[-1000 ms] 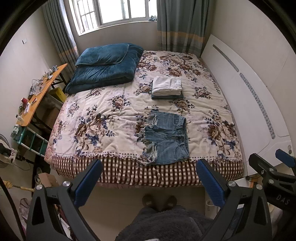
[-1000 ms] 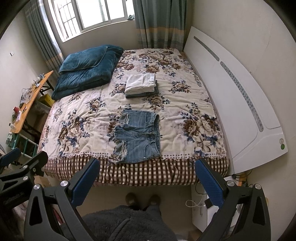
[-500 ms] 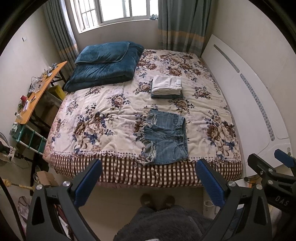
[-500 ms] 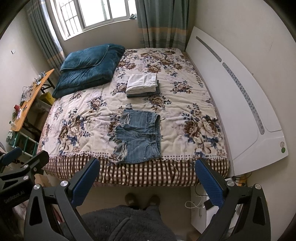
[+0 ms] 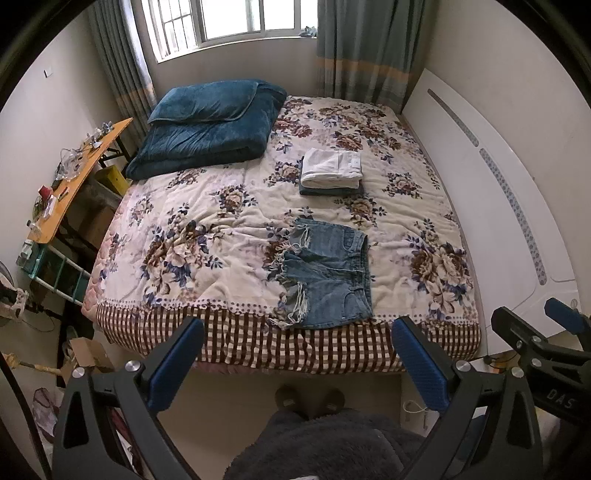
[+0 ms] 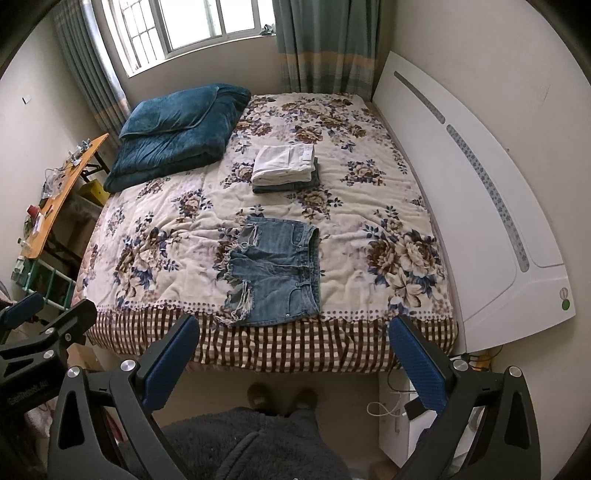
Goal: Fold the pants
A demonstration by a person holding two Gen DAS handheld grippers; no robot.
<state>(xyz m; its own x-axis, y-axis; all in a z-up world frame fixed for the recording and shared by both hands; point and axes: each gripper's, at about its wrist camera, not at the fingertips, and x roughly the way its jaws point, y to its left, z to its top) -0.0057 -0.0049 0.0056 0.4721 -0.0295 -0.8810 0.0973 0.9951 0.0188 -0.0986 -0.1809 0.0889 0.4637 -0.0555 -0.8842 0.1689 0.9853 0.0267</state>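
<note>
denim shorts [image 5: 327,275], near edge of bed [image 5: 406,206]: soft, light, limp; grip waistband corners. left tongs [image 5: 295,365], right tongs [image 6: 293,363]: wide, empty.

A bedroom in someone's home, no question. A bed [image 5: 406,206] fills the room, dressed in a floral blanket [image 6: 177,229] with a checked border hanging over the near edge. A folded teal duvet [image 5: 207,129] sits at the far left corner, folded clothes [image 6: 284,166] stacked near the middle. Daylight pours through a barred window [image 5: 229,22] hung with grey-green curtains [image 6: 325,48]. A white headboard [image 6: 480,192] runs along the right side, and a cluttered wooden side table [image 5: 74,184] hugs the left wall.
</note>
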